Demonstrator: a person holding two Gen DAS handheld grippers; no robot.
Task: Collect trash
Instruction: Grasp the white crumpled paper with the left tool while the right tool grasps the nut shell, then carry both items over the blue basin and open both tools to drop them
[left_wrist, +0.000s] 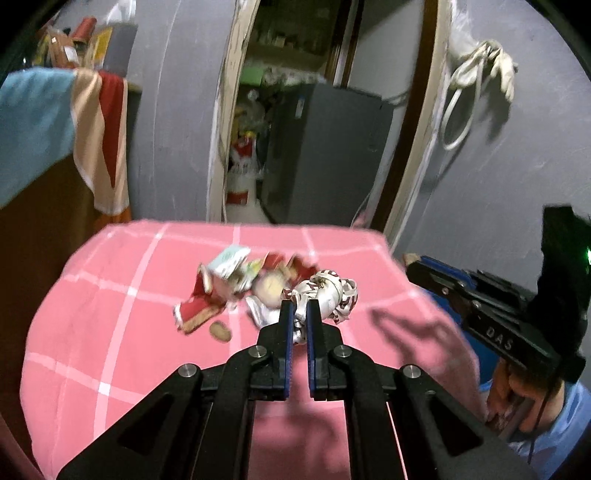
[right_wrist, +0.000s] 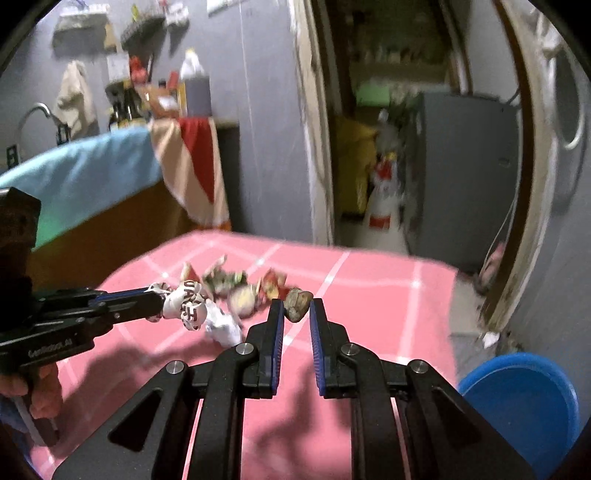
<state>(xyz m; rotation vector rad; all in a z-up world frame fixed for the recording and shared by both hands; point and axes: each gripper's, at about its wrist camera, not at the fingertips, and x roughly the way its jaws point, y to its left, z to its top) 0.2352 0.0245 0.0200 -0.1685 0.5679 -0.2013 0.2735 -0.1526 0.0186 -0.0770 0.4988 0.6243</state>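
Note:
A heap of trash (left_wrist: 240, 286) lies on a pink checked cloth (left_wrist: 110, 295): red and green wrappers, a round beige lid and a small brown scrap (left_wrist: 220, 331). My left gripper (left_wrist: 300, 308) is shut on a crumpled white wrapper with red letters (left_wrist: 328, 291), held just above the cloth; the wrapper also shows in the right wrist view (right_wrist: 186, 302). My right gripper (right_wrist: 297, 308) is shut on a brown crumpled lump (right_wrist: 298, 302) at its fingertips, over the cloth right of the heap (right_wrist: 236, 291).
A blue bin (right_wrist: 524, 402) stands on the floor right of the pink surface. A doorway behind leads to a grey fridge (left_wrist: 325, 147) and a white gas cylinder (left_wrist: 240, 184). A counter with a blue cloth (right_wrist: 85, 173) is at the left.

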